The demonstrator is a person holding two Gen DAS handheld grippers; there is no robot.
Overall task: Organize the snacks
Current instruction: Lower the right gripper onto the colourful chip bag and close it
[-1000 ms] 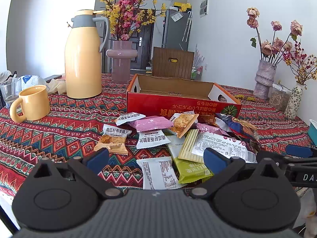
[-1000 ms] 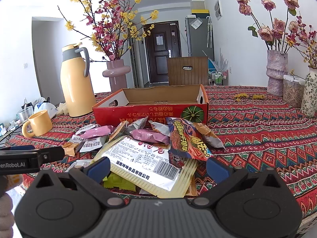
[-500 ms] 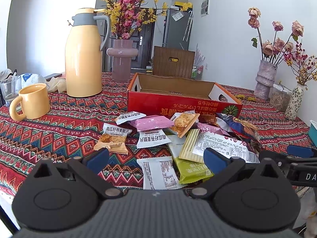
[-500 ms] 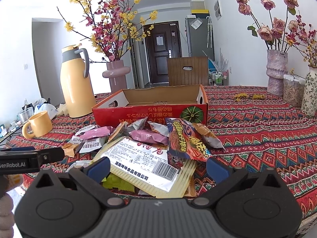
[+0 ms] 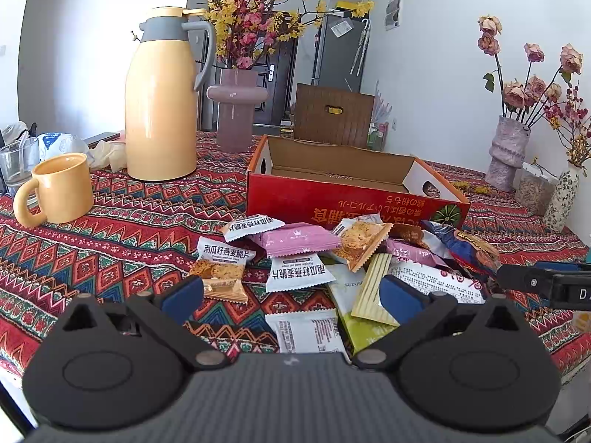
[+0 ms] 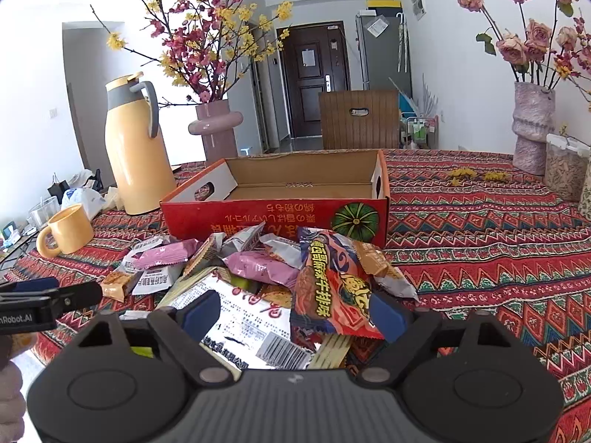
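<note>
A heap of snack packets lies on the patterned cloth in front of an open red cardboard box (image 5: 351, 203) (image 6: 273, 217). My left gripper (image 5: 290, 297) hovers open over the near edge of the heap, above small white packets (image 5: 299, 271), with nothing between its pads. My right gripper (image 6: 293, 313) is closing. A large white barcode packet (image 6: 251, 317) and an orange-and-blue snack bag (image 6: 332, 288) lie between its fingers, and the pads are not pressing on them. A pink packet (image 5: 295, 240) (image 6: 255, 265) rests mid-heap. One right finger (image 5: 524, 278) shows at the edge of the left wrist view.
A yellow thermos (image 5: 162, 103), a yellow mug (image 5: 59, 188) and a glass (image 5: 18, 158) stand at the left. A pink flower vase (image 5: 236, 110) is behind the box. More vases (image 6: 532, 129) and a jar (image 6: 565, 170) sit at the far right, with a wooden chair (image 6: 360, 118) behind the table.
My right gripper has moved forward over the heap and its fingers have drawn closer together around the orange-and-blue bag. The left gripper has stayed in place.
</note>
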